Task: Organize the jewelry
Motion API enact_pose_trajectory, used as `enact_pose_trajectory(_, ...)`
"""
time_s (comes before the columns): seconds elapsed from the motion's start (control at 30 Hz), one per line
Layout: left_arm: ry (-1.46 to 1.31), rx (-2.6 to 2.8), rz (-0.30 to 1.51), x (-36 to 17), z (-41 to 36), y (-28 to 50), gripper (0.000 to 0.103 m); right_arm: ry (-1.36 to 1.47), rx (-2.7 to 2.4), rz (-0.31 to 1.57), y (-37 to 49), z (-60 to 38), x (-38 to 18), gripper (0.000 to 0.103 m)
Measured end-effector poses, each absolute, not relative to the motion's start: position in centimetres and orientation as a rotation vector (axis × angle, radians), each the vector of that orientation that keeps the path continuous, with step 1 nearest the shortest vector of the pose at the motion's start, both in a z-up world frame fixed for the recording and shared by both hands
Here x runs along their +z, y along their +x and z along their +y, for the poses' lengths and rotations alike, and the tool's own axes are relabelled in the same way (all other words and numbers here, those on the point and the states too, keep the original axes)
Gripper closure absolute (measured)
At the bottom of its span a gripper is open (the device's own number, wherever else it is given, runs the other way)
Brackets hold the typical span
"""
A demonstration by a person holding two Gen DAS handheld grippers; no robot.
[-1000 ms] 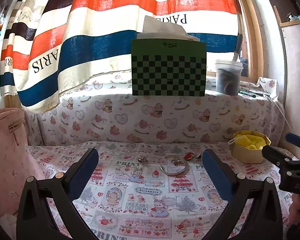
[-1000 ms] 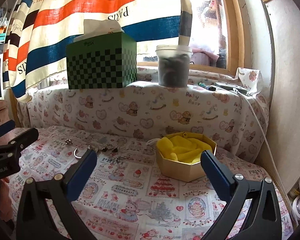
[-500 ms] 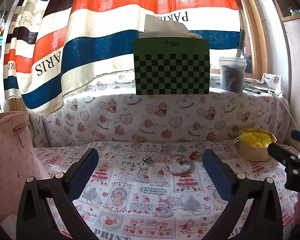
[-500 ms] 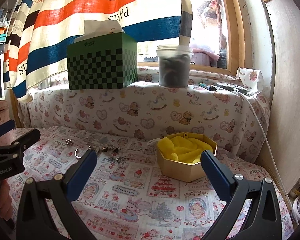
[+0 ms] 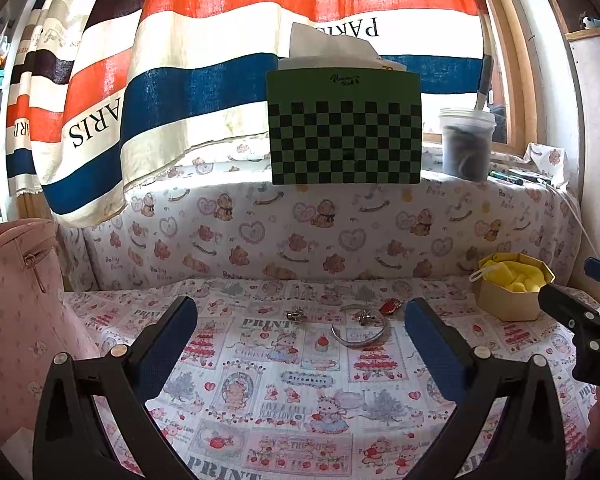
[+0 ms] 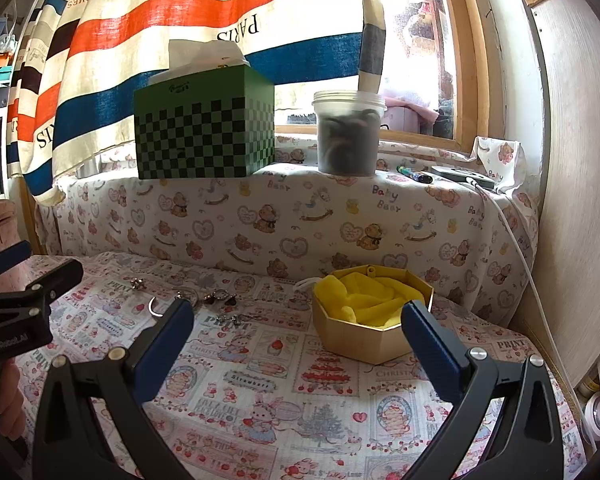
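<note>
The left gripper (image 5: 300, 328) hovers low over the table (image 5: 260, 408), its jaws spread wide with nothing between them. Framed between the blue pads, just above centre of the left wrist view, lies the jewelry. A silver bangle (image 5: 358, 334) lies flat, an open C-shaped band with its closed curve toward the camera and its gap toward the back wall. A small silver charm cluster (image 5: 366, 316) sits at the bangle's far edge, a red piece (image 5: 391, 306) lies just right of that with its long axis tilted up to the right, and another small silver piece (image 5: 296, 315) lies apart to the left.

In the right wrist view the right gripper (image 6: 298, 322) also stands with jaws wide apart, holding nothing. Between its pads, right of centre, sits an octagonal gold box (image 6: 364, 340), open on top and lined with crumpled yellow cloth (image 6: 364, 300). The jewelry is scattered left of the box, in the middle left of the frame, partly hidden behind the left pad.

On the cloth-covered ledge behind stand a green checkered tissue box (image 5: 345, 136) and a plastic tub (image 5: 466, 144). A striped curtain (image 5: 220, 40) hangs across the upper frame, and a pink bag (image 5: 16, 300) fills the left edge.
</note>
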State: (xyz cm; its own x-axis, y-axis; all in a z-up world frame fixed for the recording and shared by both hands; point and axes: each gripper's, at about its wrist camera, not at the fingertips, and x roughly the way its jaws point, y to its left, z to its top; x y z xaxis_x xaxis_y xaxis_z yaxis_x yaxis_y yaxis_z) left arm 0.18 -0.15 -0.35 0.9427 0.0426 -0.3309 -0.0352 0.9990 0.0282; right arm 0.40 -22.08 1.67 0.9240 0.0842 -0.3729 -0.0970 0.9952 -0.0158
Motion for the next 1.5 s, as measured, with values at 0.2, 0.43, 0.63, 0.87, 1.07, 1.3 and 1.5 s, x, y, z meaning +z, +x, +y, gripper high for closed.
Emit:
enact_pose_trajectory(0.2, 0.019, 0.037, 0.349, -0.4, -0.1, 0.3, 0.0, -0.034, 0.093, 0.384, 0.4, -22.0, 1.7, 0.0)
enact_pose_trajectory(0.43, 0.012, 0.036, 0.359, -0.4, 0.0, 0.4, 0.0, -0.035, 0.094, 0.385, 0.4, -22.0, 1.7, 0.0)
enact_pose_trajectory(0.63, 0.046, 0.008, 0.349, -0.3, -0.4, 0.1, 0.0, -0.031, 0.087, 0.397, 0.6, -22.1, 1.7, 0.0)
enact_pose_trajectory(0.87, 0.046, -0.004, 0.36, -0.1, -0.5, 0.0, 0.0, -0.026, 0.081, 0.394, 0.6, -22.2, 1.7, 0.0)
enact_pose_trajectory(1.07, 0.068, -0.083, 0.367, 3.1, -1.0, -1.9, 0.0, -0.003, 0.088, 0.426, 1.1, -22.9, 1.8, 0.0)
enact_pose_trajectory(1.3, 0.083, -0.072, 0.413, 9.7, -2.3, -3.8, 0.0, 0.023, 0.083, 0.39, 0.6, -24.3, 3.5, 0.0)
enact_pose_trajectory(1.5, 0.031, -0.237, 0.575, 13.7, -3.5, -2.5, 0.0, 0.041, 0.07, 0.466, 1.6, -25.1, 6.6, 0.0)
